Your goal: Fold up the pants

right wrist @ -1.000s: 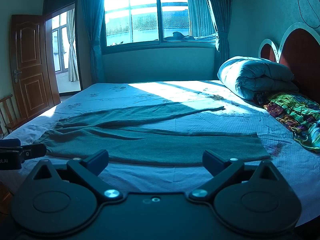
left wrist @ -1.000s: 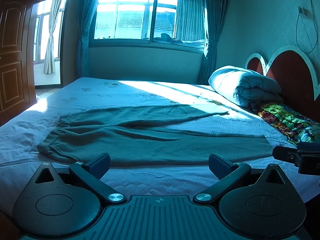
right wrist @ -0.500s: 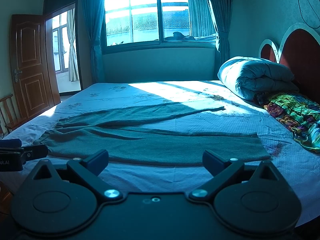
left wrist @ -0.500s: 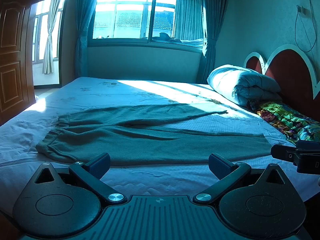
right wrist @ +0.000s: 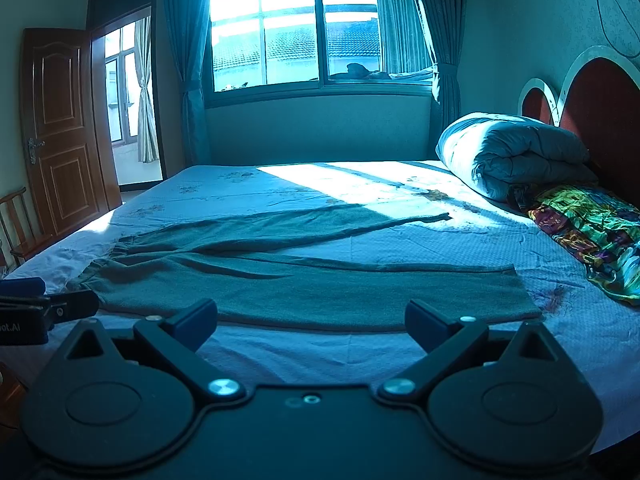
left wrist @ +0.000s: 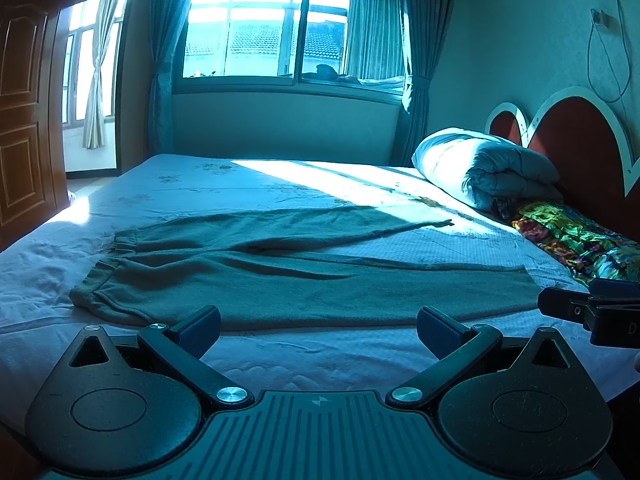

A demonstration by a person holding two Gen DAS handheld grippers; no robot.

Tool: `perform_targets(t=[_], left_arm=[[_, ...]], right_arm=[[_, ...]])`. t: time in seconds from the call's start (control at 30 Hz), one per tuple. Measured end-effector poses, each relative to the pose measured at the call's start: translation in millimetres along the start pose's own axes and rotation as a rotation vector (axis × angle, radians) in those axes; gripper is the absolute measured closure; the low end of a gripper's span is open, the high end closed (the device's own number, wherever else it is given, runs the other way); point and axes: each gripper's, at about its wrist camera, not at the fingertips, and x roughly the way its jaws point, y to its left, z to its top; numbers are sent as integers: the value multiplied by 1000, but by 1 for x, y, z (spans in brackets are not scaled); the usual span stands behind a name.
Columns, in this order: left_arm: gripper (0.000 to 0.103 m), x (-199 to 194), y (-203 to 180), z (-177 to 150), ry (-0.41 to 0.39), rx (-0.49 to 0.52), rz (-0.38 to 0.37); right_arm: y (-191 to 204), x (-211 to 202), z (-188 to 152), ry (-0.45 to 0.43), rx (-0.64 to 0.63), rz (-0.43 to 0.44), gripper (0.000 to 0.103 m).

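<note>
Where pants [left wrist: 304,280] lie flat, chair [right wrist: 18,224] only in right view

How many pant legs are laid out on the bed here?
2. The near leg lies straight along the bed's front edge; the far leg angles away toward the rolled duvet. Neither looks hidden.

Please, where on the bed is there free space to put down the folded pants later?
The widest bare sheet lies beyond the far pant leg, toward the window, partly sunlit. A narrower bare strip runs between the pants and the near bed edge, in front of both tools. The headboard side is crowded by the rolled quilt and the colourful cloth.
</note>
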Motion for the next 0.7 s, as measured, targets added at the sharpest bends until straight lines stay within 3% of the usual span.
perform_targets(t=[0.7], left_arm=[[0,0,-1,2,3,11,-8]], right_arm=[[3,-1,0,-1,-6,4,8]])
